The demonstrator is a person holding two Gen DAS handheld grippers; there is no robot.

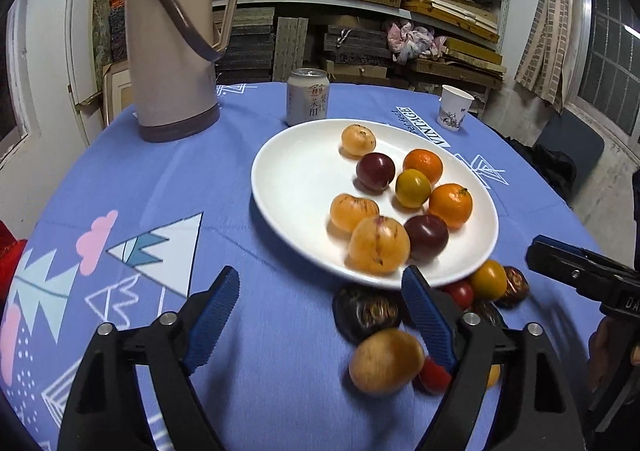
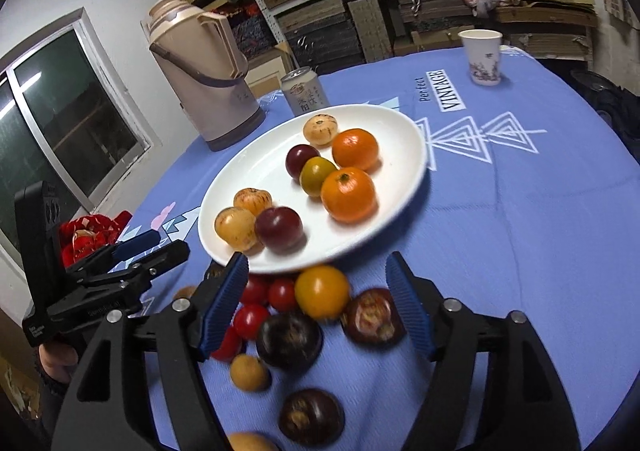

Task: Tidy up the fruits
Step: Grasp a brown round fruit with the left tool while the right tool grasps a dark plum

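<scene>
A white plate (image 1: 296,179) on the blue tablecloth holds several fruits: oranges, dark red plums and pale yellow striped fruits; it also shows in the right wrist view (image 2: 260,171). Loose fruits lie on the cloth in front of the plate: a yellow tomato (image 2: 322,291), red cherry tomatoes (image 2: 250,321), dark brown fruits (image 2: 289,341) and a pale yellow fruit (image 1: 386,361). My left gripper (image 1: 320,289) is open and empty, just before the plate's near rim. My right gripper (image 2: 316,277) is open and empty above the loose fruits.
A beige thermos (image 1: 172,35), a drink can (image 1: 307,97) and a paper cup (image 1: 456,107) stand beyond the plate. A red object (image 2: 90,233) lies at the table's left edge. Shelves with stacked boxes stand behind the round table.
</scene>
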